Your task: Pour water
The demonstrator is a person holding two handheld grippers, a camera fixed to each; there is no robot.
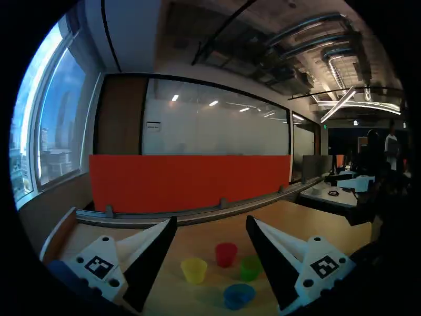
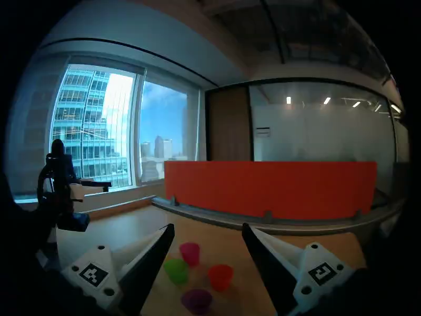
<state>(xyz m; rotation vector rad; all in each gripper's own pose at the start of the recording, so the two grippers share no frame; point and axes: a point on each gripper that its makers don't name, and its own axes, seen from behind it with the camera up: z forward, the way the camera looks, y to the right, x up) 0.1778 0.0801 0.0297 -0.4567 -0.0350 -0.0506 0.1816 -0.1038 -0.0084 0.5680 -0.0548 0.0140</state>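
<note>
Left gripper view: the left gripper (image 1: 210, 218) is held with its jaws spread wide and empty above a wooden table (image 1: 294, 216). Four cups are grouped there between the fingers: yellow cup (image 1: 193, 269), red cup (image 1: 226, 254), green cup (image 1: 250, 267) and blue cup (image 1: 238, 295) (nearest the camera). In the right gripper view, the right gripper (image 2: 207, 225) is likewise seen parted and empty, with a pink cup (image 2: 190, 253) and a purple cup (image 2: 197, 300) among those below it. An orange panel (image 1: 189, 181) is seen behind the table.
</note>
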